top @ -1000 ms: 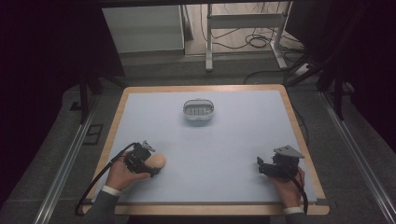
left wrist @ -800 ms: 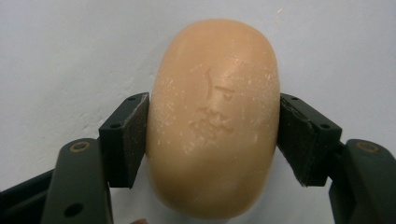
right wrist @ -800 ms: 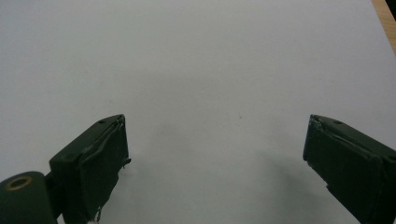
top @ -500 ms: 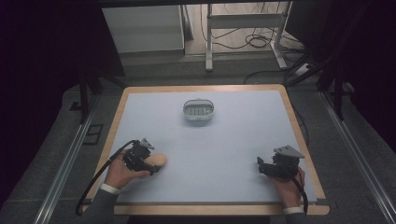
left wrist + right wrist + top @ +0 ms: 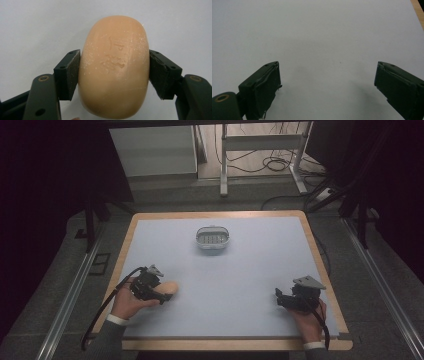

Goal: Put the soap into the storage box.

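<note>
The left gripper (image 5: 114,72) has just been closing its jaws and now presses both black pads against the flanks of a smooth peach-coloured oval bar of soap (image 5: 114,66), which lies on the pale blue table top (image 5: 250,280) near its front left corner. The right gripper (image 5: 327,87) rests near the front right corner, jaws wide apart over bare surface. A small grey oval soap dish (image 5: 212,240) sits well apart toward the far edge

The soap bar (image 5: 114,67) looks waxy and smooth, peach-coloured, dusted with pale flecks and faintly embossed. The table (image 5: 260,270) has a matt, pale blue-grey top framed by a light wooden rim. The dish (image 5: 212,240) beyond the soap looks like grey plastic.
</note>
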`<state>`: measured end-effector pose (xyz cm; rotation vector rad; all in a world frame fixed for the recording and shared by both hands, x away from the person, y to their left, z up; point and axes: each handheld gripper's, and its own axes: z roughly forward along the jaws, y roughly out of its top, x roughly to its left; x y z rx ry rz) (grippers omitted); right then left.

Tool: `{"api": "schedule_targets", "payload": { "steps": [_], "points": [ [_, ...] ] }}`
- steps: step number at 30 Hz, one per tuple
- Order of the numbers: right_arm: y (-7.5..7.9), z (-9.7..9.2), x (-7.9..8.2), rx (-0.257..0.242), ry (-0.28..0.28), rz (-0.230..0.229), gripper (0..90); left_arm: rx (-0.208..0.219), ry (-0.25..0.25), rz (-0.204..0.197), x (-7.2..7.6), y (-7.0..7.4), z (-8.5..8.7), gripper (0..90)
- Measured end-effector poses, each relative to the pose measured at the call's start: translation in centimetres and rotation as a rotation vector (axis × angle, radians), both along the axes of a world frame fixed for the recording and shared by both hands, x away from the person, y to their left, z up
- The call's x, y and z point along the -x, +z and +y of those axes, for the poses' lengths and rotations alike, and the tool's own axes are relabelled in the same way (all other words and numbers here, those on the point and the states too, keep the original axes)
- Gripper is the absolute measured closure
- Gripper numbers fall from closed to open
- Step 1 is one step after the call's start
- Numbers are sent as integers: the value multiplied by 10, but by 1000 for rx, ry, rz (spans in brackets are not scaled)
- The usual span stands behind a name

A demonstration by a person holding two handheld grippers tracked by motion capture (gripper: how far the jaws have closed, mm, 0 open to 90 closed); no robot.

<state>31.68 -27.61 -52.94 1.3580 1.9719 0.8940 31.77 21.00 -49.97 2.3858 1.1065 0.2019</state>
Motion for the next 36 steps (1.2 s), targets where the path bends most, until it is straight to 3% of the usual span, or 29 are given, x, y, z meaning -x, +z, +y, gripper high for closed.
{"api": "schedule_targets", "payload": {
  "steps": [24, 36],
  "points": [
    [0, 0, 0, 0, -2, 3, 66, 38, -2, -46, -7, 17, 0, 320],
    [0, 0, 0, -5, -3, 0, 66, 32, -7, -64, -11, 26, -1, 321]
  ]
}}
